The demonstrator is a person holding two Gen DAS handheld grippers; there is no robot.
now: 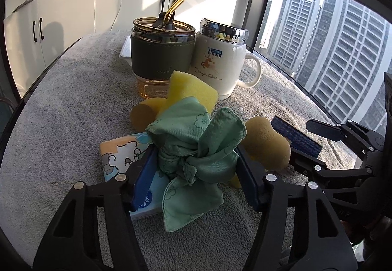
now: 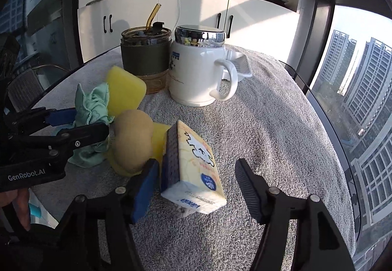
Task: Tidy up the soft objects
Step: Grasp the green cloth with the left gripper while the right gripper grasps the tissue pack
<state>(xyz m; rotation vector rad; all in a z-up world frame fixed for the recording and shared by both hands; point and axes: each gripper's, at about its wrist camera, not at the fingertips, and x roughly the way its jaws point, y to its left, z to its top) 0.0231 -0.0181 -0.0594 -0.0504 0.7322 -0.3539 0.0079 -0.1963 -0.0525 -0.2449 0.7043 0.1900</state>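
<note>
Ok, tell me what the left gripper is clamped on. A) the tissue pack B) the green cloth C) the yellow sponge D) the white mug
B: the left gripper has its fingers closed against both sides of the bunched green cloth, seen in the left wrist view.

far side blocked by tumbler (image 2: 146,60) and mug (image 2: 198,70) (touching); grey towel (image 2: 281,124) right of mug is free.

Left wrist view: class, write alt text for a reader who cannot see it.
The left claw is shut on a bunched green cloth above a tissue pack, with yellow sponges, a straw tumbler and a white mug behind.
</note>
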